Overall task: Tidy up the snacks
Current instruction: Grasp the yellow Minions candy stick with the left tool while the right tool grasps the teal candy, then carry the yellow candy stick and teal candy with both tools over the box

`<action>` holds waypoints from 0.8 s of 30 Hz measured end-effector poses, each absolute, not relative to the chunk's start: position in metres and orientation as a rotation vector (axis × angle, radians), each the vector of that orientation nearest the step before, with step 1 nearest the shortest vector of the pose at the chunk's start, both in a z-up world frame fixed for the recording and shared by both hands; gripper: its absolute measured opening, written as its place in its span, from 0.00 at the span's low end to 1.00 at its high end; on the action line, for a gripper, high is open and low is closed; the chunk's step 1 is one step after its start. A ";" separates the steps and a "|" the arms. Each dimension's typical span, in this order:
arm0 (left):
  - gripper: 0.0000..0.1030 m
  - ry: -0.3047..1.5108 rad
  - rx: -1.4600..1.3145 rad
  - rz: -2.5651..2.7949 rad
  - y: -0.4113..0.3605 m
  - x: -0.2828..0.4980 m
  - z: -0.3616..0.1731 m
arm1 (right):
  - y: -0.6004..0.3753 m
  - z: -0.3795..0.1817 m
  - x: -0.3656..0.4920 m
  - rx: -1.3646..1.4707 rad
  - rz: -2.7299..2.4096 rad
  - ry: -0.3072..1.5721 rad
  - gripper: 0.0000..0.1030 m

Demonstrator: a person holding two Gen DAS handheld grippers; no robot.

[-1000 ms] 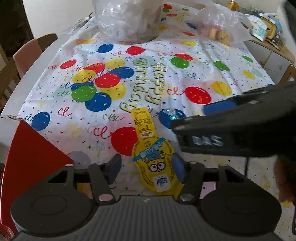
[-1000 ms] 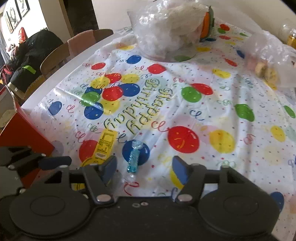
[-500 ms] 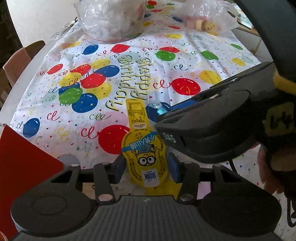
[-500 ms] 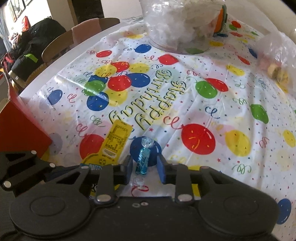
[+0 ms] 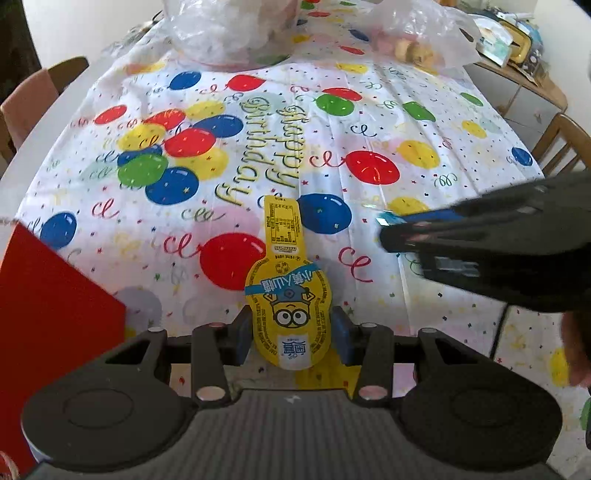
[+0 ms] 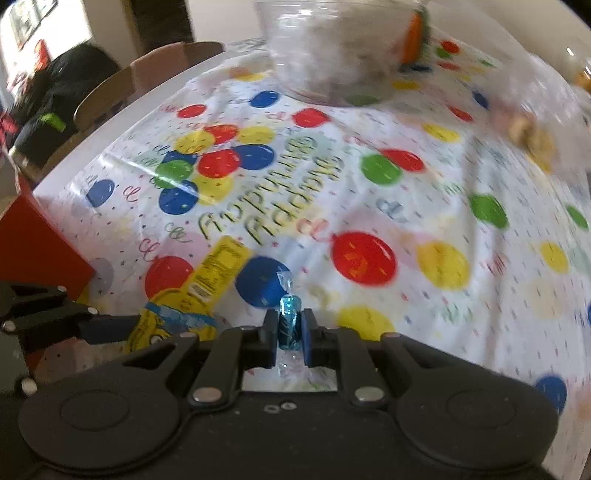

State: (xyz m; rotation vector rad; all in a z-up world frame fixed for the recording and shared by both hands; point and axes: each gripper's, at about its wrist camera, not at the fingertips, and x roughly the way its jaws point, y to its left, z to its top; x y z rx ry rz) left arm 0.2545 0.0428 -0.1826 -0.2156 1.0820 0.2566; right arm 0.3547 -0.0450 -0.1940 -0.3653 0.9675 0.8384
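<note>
Partly hidden, blue candy sits pinched between right gripper fingers.

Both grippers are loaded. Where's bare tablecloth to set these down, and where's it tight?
Free: the tablecloth between the yellow Minions snack pack and the clear bags at the far edge, plus the stretch right of the blue wrapped candy. Crowded: the near-left corner by the red box, where both grippers meet.
</note>
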 end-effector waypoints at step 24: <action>0.42 1.038 -0.235 0.129 0.023 0.167 -0.108 | -0.138 -0.115 0.239 -0.190 0.748 0.947 0.11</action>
